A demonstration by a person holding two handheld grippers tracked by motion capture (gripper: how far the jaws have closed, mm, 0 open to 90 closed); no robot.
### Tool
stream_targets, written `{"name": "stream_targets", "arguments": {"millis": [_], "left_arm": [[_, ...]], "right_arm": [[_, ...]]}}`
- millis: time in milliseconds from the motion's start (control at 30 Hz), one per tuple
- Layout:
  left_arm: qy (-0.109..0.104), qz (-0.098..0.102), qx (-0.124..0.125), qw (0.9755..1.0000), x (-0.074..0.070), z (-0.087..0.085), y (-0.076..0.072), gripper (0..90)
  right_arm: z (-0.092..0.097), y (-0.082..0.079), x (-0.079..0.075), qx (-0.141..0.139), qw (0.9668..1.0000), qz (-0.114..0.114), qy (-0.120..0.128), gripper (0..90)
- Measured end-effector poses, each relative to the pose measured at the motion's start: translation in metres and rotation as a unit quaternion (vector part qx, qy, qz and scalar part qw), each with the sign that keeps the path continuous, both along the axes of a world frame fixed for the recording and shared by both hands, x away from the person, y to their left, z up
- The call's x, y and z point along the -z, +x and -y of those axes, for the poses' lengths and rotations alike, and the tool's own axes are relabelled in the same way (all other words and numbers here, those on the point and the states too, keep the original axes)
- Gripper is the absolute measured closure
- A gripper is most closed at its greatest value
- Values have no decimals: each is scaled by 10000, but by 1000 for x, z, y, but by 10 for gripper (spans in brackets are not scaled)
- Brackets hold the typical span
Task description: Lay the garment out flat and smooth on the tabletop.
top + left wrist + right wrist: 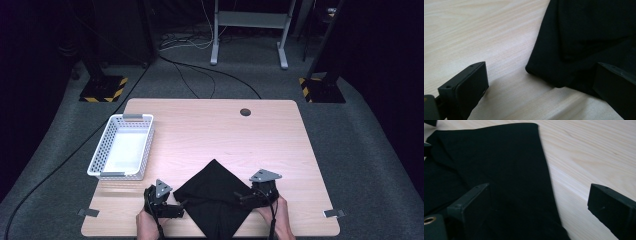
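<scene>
Straddling the black cloth (215,197) edges on the counter (210,130), left gripper (539,82) and right gripper (539,205) fingers both sit spread apart.

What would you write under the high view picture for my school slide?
Two open grippers, left gripper and right gripper, flank a black cloth on a wooden table.

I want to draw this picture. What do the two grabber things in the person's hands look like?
Each hand-held gripper is black. The left hand-held gripper and the right hand-held gripper each carry a grey three-cornered plate on top and trail a thin black cable toward the person. Up close, the jaws are thick, flat, square-ended black blocks with tiny screw holes. The forearms are bare, no sleeves.
</scene>
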State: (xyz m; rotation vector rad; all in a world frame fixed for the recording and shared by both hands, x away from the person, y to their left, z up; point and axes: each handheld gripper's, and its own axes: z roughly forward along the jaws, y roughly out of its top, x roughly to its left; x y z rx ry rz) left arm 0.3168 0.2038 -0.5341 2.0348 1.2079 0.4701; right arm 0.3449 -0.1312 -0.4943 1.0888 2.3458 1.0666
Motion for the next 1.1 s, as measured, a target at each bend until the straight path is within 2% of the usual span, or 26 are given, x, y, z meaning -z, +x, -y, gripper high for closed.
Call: {"name": "stream_targets", "arguments": {"millis": [67, 100, 267, 400, 633, 833, 867, 933, 967, 1000, 1067, 1100], "left_arm": [[29, 0, 34, 10000, 2, 1, -1, 0], [29, 0, 34, 10000, 2, 1, -1, 0], [167, 32, 58, 9998, 3, 5, 0, 0], [196, 40, 84, 9998, 3, 5, 0, 0], [208, 52, 103, 9997, 3, 6, 0, 0], [201, 45, 105, 9997, 3, 6, 0, 0], [201, 44, 105, 9997, 3, 6, 0, 1], [199, 44, 105, 9997, 3, 6, 0, 0], [199, 44, 105, 9997, 3, 6, 0, 0], [200, 44, 105, 9997, 3, 6, 0, 0], [201, 45, 105, 9997, 3, 6, 0, 0], [201, 44, 105, 9997, 3, 6, 0, 0]], "right_arm": [[-16, 0, 2, -206, 9998, -30, -69, 51], [-16, 0, 2, -206, 9998, -30, -69, 51], [-42, 1, 6, -469, 9987, -57, -204, 62], [-56, 0, 8, -593, 9977, -62, -322, 72], [-73, 0, 10, -759, 9965, -91, -350, 91], [-89, -1, 12, -978, 9940, -62, -496, 191], [-93, -2, 14, -1038, 9931, -52, -548, 261], [-95, -4, 15, -1008, 9930, -11, -614, 344], [-95, -4, 15, -1008, 9930, -11, -614, 344], [-96, -4, 15, -971, 9931, 26, -649, 423], [-95, -4, 15, -942, 9935, 43, -642, 478], [-95, -4, 15, -942, 9935, 43, -642, 478]]}}
